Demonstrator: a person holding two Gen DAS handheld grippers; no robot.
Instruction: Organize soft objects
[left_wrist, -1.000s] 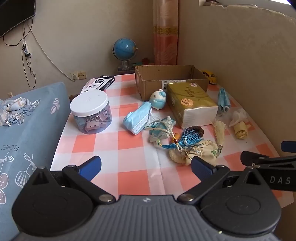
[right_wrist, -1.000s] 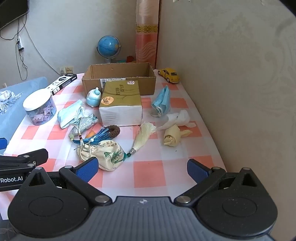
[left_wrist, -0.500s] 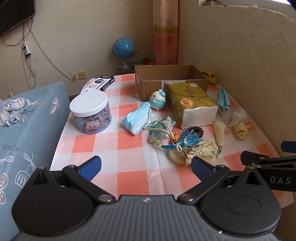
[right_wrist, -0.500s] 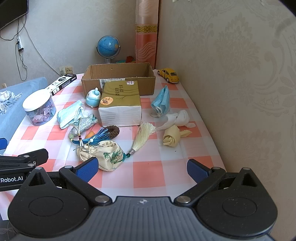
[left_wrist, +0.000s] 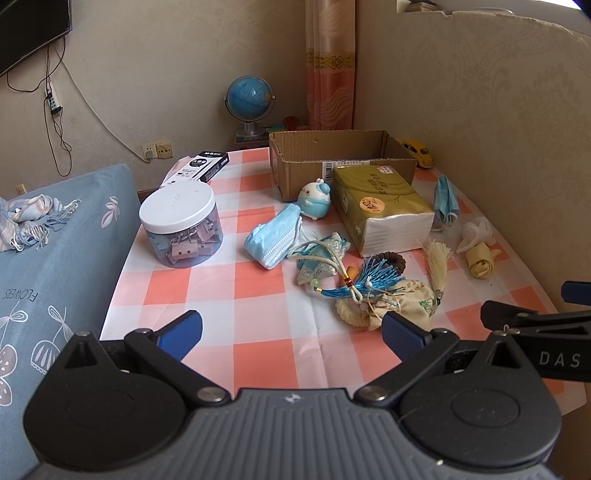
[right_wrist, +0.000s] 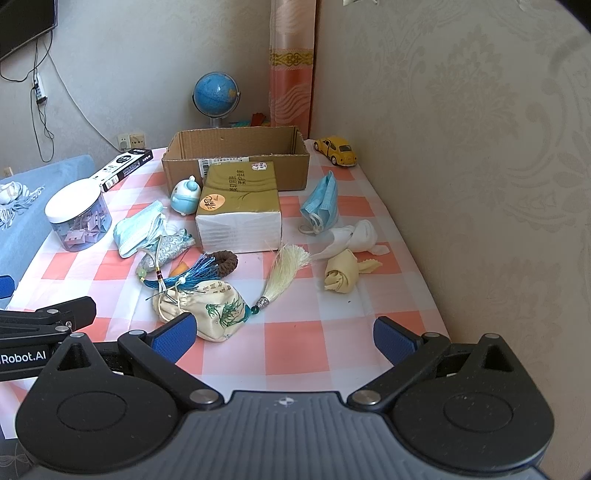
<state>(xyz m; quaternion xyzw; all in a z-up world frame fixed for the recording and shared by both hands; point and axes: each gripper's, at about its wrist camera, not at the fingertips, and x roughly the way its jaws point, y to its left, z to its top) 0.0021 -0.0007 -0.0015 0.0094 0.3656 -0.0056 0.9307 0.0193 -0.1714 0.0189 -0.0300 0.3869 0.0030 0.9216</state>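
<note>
Soft things lie on a checked tablecloth: a cream embroidered pouch (right_wrist: 210, 306) (left_wrist: 391, 304) with a cream tassel (right_wrist: 286, 269), a blue tassel charm (right_wrist: 192, 271), a blue brocade sachet (left_wrist: 321, 254), two blue face masks (left_wrist: 275, 234) (right_wrist: 323, 201), a white cloth (right_wrist: 354, 238), a yellow cloth roll (right_wrist: 341, 275) and a tissue pack (right_wrist: 238, 205). An open cardboard box (right_wrist: 236, 157) stands behind. My left gripper (left_wrist: 290, 330) and right gripper (right_wrist: 282, 334) are open and empty, at the near edge, just short of the pouch.
A clear jar of clips (left_wrist: 181, 223), a small blue-white plush toy (left_wrist: 314, 199), a black-white box (left_wrist: 197, 170), a yellow toy car (right_wrist: 336, 151) and a globe (right_wrist: 216, 92) are around. A wall runs along the right. A blue sofa (left_wrist: 55, 258) lies left.
Both views shift only slightly; the table objects sit a little farther back in view. Nothing was grasped or moved.
</note>
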